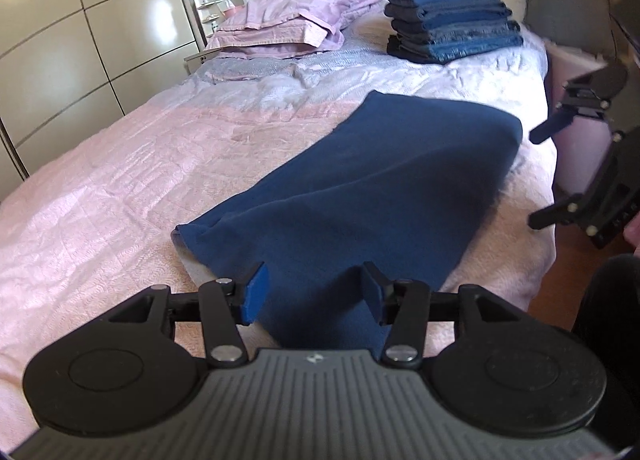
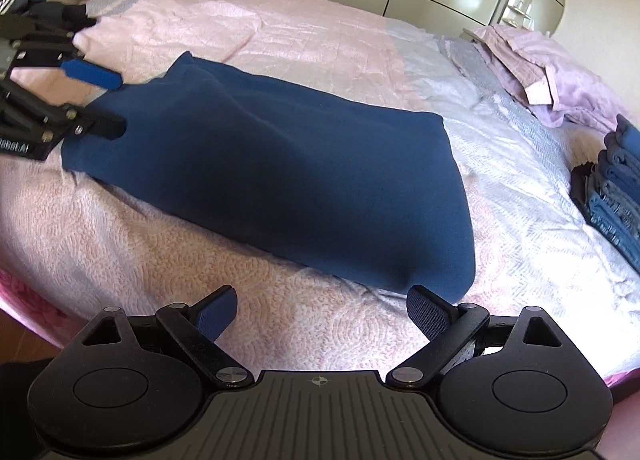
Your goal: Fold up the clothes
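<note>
Navy cloth (image 1: 360, 180) lay lengthwise along the bed (image 1: 120, 188). The left hand-held gripper (image 1: 312, 292) straddled its near end, jaws released; the right hand-held gripper (image 2: 320, 312) hovered released beside the far corner. Best to pinch both ends level before folding.

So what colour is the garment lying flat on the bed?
Dark blue, plain with no pattern. The garment shows best in the right wrist view, spread on the pink bedspread.

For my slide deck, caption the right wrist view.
Open right gripper hovers at the edge of dark blue cloth spread on the pink bed.
</note>
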The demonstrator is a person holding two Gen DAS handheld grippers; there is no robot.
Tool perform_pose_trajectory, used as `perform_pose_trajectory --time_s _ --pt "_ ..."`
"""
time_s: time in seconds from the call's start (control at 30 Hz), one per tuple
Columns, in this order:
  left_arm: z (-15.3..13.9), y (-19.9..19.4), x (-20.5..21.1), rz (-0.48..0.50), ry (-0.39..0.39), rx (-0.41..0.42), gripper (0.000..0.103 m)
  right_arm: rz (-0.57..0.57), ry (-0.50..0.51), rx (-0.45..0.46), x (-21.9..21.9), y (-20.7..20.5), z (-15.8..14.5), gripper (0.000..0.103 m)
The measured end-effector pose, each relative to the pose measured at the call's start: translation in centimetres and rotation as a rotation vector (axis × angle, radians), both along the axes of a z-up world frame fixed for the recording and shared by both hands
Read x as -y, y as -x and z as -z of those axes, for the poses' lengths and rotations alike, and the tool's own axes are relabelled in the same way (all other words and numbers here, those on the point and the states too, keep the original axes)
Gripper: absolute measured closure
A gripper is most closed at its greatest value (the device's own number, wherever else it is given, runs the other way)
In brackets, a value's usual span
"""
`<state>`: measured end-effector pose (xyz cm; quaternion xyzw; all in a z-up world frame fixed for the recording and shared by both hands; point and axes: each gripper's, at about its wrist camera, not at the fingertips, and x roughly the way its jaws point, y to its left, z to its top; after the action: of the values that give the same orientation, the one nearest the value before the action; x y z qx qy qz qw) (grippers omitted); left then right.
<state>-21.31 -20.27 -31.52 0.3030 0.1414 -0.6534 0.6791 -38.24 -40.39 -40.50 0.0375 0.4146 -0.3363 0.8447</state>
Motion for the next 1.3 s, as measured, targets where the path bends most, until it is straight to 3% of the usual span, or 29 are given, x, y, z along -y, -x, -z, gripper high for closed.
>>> perform_pose_trajectory --time_s 0.07,0.27,0.47,0.5,0.57,0.73,0.87,1.0,1.1,1.3 --pt "-0.2 -1.5 0.1 -0.019 0.01 -0.021 0.056 -0.016 0.011 0.027 -0.4 0.3 -0.7 0.009" --pt "-0.3 -8.0 1.7 -0.116 0.037 -0.11 0.06 -0.094 0.015 0.28 -0.9 1.0 -3.7 0.009" --pt "-0.1 -14.2 5.5 -0.134 0.042 -0.364 0.063 -0.144 0.004 0.33 1.7 -2.9 -3.3 0.01" --pt "0.3 -14.9 6.1 -0.127 0.032 -0.424 0.063 -0.145 -0.006 0.337 2.3 -3.5 -3.1 0.013" --pt "1.2 -15.8 7.3 -0.119 -0.012 -0.508 0.065 -0.137 -0.032 0.347 3.5 -4.4 -2.5 0.029" --pt "3.4 -17.6 9.5 -0.128 -0.075 -0.672 0.069 -0.109 -0.071 0.363 5.6 -5.4 -1.4 0.029" --pt "3.8 -19.5 9.9 -0.136 -0.027 -0.814 0.103 -0.09 -0.068 0.355 6.7 -5.7 -1.0 0.029" --pt "3.3 -22.3 8.0 -0.175 0.079 -0.947 0.103 -0.065 -0.069 0.36 7.5 -5.4 -0.9 0.029" --pt "3.7 -23.4 7.1 -0.209 0.091 -0.993 0.103 -0.046 -0.078 0.367 8.0 -5.1 -0.7 0.029" --pt "3.7 -22.0 8.2 -0.229 0.029 -0.87 0.103 -0.04 -0.092 0.37 8.4 -4.7 -0.1 0.028"
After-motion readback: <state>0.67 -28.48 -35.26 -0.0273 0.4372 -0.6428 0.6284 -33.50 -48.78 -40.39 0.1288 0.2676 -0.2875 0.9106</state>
